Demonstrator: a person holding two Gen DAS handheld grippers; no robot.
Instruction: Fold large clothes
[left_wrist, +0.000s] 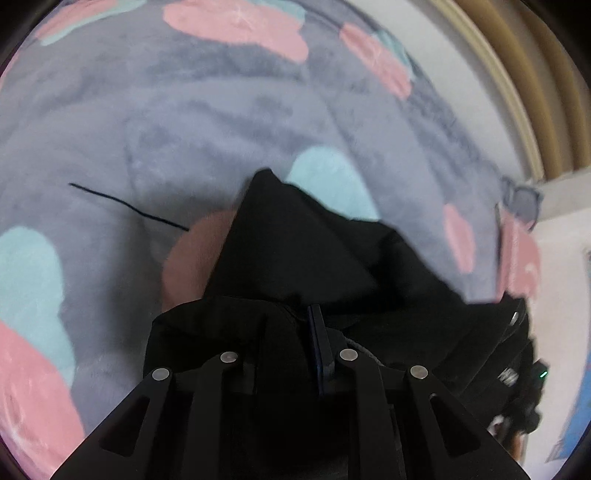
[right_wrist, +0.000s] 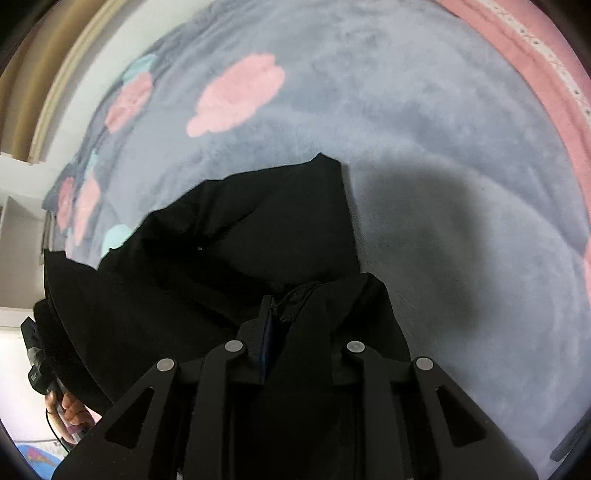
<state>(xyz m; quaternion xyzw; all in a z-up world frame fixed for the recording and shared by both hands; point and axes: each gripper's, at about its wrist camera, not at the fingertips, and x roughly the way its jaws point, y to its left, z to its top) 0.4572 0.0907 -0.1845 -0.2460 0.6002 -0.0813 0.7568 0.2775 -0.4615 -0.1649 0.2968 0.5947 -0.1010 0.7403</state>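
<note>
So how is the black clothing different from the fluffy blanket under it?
The black garment is one plain dark colour, while the blanket is grey-blue with pink and mint patches. The garment hangs bunched and creased from the left gripper and right gripper; the blanket lies spread out flat. The garment looks smooth, the blanket fuzzy. Both are soft cloth.
</note>
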